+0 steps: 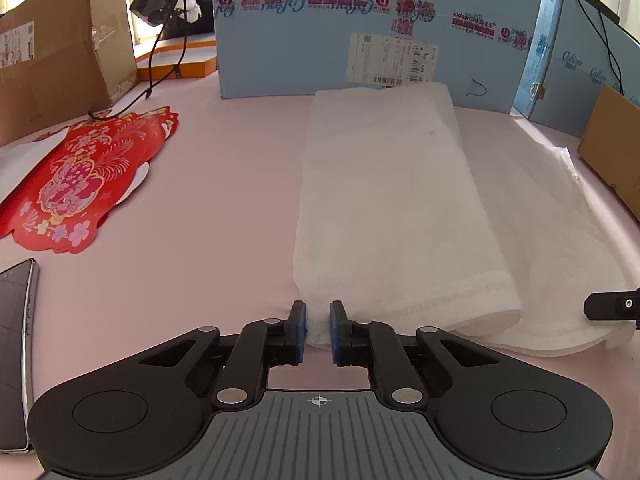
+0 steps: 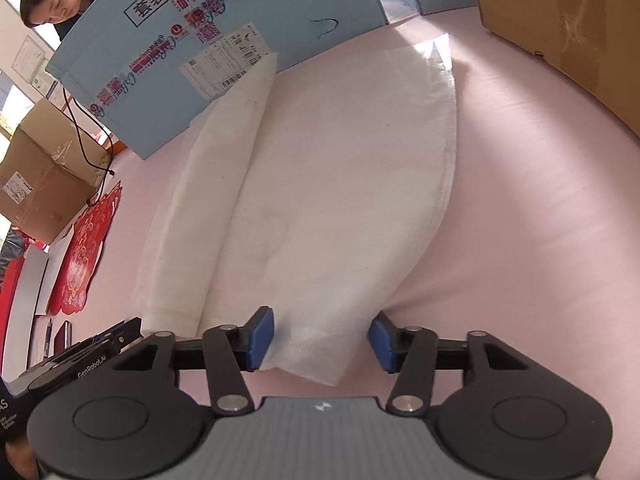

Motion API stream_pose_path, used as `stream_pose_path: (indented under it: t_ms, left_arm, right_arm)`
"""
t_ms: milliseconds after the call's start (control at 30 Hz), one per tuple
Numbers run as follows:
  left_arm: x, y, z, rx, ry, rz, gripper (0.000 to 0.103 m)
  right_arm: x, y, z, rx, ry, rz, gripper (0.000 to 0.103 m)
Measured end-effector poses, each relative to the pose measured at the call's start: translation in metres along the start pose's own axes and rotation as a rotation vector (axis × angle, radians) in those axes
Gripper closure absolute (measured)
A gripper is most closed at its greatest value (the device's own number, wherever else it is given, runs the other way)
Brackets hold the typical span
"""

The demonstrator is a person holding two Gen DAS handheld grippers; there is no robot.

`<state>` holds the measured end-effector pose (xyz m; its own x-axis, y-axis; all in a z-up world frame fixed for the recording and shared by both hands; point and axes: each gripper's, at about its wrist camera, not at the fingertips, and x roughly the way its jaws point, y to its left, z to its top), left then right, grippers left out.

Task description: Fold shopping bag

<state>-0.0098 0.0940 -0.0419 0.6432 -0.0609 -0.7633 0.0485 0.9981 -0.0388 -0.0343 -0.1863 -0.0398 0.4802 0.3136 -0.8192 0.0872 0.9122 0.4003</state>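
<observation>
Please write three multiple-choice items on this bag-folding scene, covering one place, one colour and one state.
1. Where does the red paper decoration lie relative to the white shopping bag in the left wrist view?
A. Left of it
B. On top of it
C. Right of it

2. What colour is the large printed box behind the bag?
A. Green
B. Light blue
C. Black

3. How is the left gripper?
A. Wide open, clear of the bag
B. Out of view
C. Shut on the bag's near corner

Answers: 1 A, it lies apart on the pink table; 2 B, its panels are light blue; 3 C, white fabric is pinched between the pads.
</observation>
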Motion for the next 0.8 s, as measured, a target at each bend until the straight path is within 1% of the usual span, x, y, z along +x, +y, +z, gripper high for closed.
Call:
stream_pose_path:
  t_ms: [33, 67, 167, 300, 367, 433, 500, 600, 667, 700, 733, 767, 800]
  left_arm:
    - [-0.002, 0.003, 0.000, -0.005, -0.007, 0.012, 0.103]
    - [-0.004, 0.006, 0.001, -0.009, -0.014, 0.024, 0.103]
    - [-0.013, 0.026, 0.005, -0.034, -0.053, 0.094, 0.103]
    - [-0.027, 0.055, 0.013, -0.062, -0.095, 0.193, 0.103]
    - [-0.029, 0.062, 0.013, -0.057, -0.081, 0.193, 0.103]
    - [-0.030, 0.063, 0.010, -0.037, -0.059, 0.186, 0.103]
    - [-0.027, 0.054, 0.003, 0.003, -0.023, 0.167, 0.103]
    - [-0.024, 0.044, -0.009, 0.037, 0.033, 0.137, 0.103]
    - [-0.026, 0.039, -0.014, 0.056, 0.049, 0.149, 0.103]
    - [-0.028, 0.038, -0.014, 0.054, 0.043, 0.168, 0.102]
    - [-0.030, 0.038, -0.013, 0.052, 0.036, 0.187, 0.093]
    - [-0.033, 0.038, -0.009, 0.045, 0.000, 0.201, 0.087]
    - [-0.037, 0.038, -0.005, 0.038, -0.036, 0.214, 0.071]
  right_arm:
    - [0.001, 0.002, 0.000, -0.012, -0.004, 0.009, 0.094]
    - [-0.001, 0.002, 0.000, -0.028, -0.023, 0.010, 0.096]
    - [-0.019, 0.000, 0.004, -0.078, -0.121, -0.031, 0.099]
    - [-0.046, -0.015, 0.018, -0.075, -0.210, -0.107, 0.099]
    - [-0.056, -0.024, 0.025, -0.076, -0.235, -0.136, 0.099]
    - [-0.064, -0.033, 0.031, -0.072, -0.242, -0.138, 0.099]
    - [-0.066, -0.036, 0.032, -0.075, -0.237, -0.149, 0.099]
    - [-0.063, -0.040, 0.029, -0.069, -0.219, -0.175, 0.099]
    - [-0.061, -0.044, 0.026, -0.054, -0.206, -0.189, 0.099]
    - [-0.060, -0.045, 0.024, -0.046, -0.197, -0.197, 0.099]
    - [-0.060, -0.047, 0.022, -0.034, -0.188, -0.201, 0.098]
    - [-0.059, -0.049, 0.021, -0.020, -0.179, -0.201, 0.094]
    - [-0.058, -0.051, 0.020, -0.006, -0.173, -0.197, 0.093]
